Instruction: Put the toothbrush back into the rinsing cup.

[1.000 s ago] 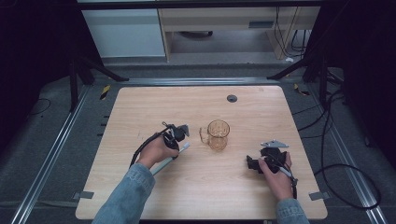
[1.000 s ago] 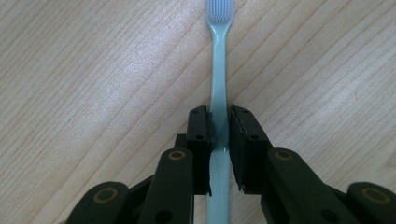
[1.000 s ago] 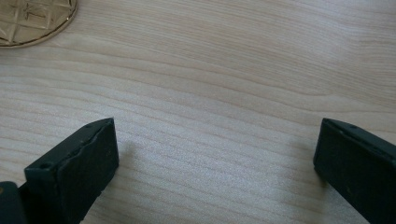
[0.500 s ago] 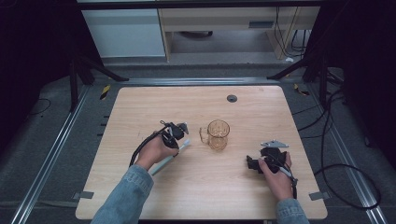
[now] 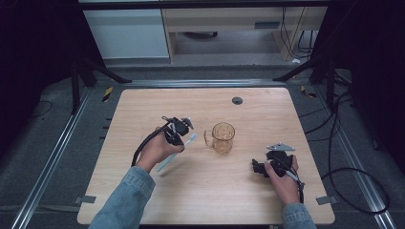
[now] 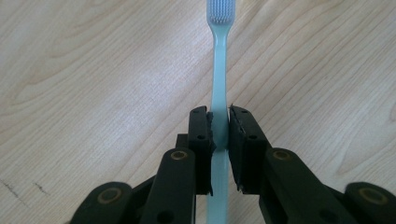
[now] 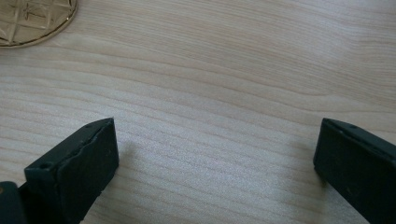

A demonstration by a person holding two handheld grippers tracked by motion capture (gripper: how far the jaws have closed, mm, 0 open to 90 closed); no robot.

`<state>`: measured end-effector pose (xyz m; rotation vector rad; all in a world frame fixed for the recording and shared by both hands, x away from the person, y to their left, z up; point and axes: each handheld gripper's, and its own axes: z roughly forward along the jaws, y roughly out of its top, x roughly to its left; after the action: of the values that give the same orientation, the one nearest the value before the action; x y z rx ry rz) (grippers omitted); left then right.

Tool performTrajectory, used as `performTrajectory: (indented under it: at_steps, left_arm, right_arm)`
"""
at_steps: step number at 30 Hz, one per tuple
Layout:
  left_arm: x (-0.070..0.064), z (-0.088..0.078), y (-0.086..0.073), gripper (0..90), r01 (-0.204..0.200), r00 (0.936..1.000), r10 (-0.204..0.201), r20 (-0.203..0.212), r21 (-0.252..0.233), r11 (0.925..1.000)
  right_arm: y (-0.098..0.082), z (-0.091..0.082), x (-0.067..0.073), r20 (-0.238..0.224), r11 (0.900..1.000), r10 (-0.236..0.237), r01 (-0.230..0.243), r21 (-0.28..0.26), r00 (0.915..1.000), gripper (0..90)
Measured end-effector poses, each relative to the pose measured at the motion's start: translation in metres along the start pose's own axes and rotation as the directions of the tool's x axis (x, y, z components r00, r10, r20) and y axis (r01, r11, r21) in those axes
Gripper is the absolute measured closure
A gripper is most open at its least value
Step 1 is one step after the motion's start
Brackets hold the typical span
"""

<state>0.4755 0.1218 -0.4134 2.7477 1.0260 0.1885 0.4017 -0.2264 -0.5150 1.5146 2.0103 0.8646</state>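
My left gripper (image 6: 219, 128) is shut on the handle of a pale blue toothbrush (image 6: 218, 84), whose bristled head points away from the jaws above the wood. In the high view that gripper (image 5: 184, 131) sits left of centre, the toothbrush (image 5: 172, 157) slanting down past the hand. An amber glass mug (image 5: 222, 137) stands upright just to its right, handle turned toward the left gripper. My right gripper (image 5: 258, 167) rests low at the right front, jaws wide apart and open (image 7: 215, 154) with only bare wood between them. The mug's base (image 7: 32, 21) shows at that view's top left.
The wooden table (image 5: 143, 105) has a dark round grommet (image 5: 237, 100) near its far edge. Black cables (image 5: 334, 157) trail off the table's right side. Metal rails and dark floor surround the table.
The left hand has lifted a little with the toothbrush held in its jaws. The right hand and the mug have stayed put.
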Motion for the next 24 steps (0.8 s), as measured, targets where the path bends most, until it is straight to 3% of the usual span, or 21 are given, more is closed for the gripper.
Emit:
performTrajectory:
  at_steps: [6, 11, 24]
  left_arm:
    - [-0.001, -0.011, 0.002, 79.0, 0.019, 0.9998, -0.02, -0.006, -0.06, 0.998]
    - [-0.004, -0.019, 0.004, 79.0, 0.025, 0.9996, -0.026, -0.014, -0.127, 0.9916]
    - [-0.007, -0.033, 0.008, 79.0, 0.073, 0.9951, -0.089, -0.042, -0.298, 0.9517]
  right_arm:
    - [0.0, 0.0, 0.0, 0.0, 1.0, -0.002, 0.002, 0.0, 1.0, 0.4]
    - [0.0, 0.0, 0.0, -0.001, 1.0, -0.003, 0.003, 0.0, 1.0, 0.4]
    - [0.0, 0.0, 0.0, -0.001, 1.0, -0.002, 0.002, 0.0, 1.0, 0.4]
